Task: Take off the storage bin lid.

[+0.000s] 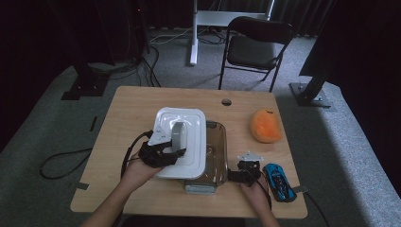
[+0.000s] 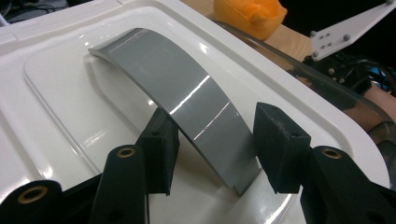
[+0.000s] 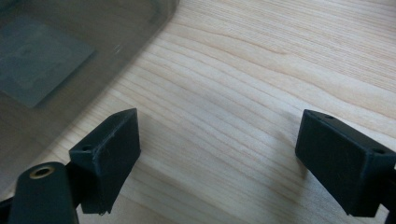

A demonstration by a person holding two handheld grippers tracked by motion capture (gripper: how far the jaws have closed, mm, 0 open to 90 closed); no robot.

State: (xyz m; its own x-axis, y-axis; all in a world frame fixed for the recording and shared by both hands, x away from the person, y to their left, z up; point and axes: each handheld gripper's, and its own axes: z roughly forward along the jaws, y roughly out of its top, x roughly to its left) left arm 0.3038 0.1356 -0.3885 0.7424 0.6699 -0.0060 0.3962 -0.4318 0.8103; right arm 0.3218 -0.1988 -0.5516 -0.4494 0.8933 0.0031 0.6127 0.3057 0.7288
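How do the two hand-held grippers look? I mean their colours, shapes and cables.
Both the left gripper and the right gripper are black, each topped with a pale grey three-cornered plate. Their fingers end in blocky, matte black pads, with brass-coloured rings at the joints. A black cable trails from each. The forearms are bare, with no sleeves.

No lettering, brand, number or sign can be read anywhere: the white lid (image 2: 116, 116) and grey handle (image 2: 187, 102) between the left gripper's (image 2: 217, 149) jaws are blank, and the patch on the clear container (image 3: 56, 56) beside the right gripper (image 3: 219, 154) is illegible.
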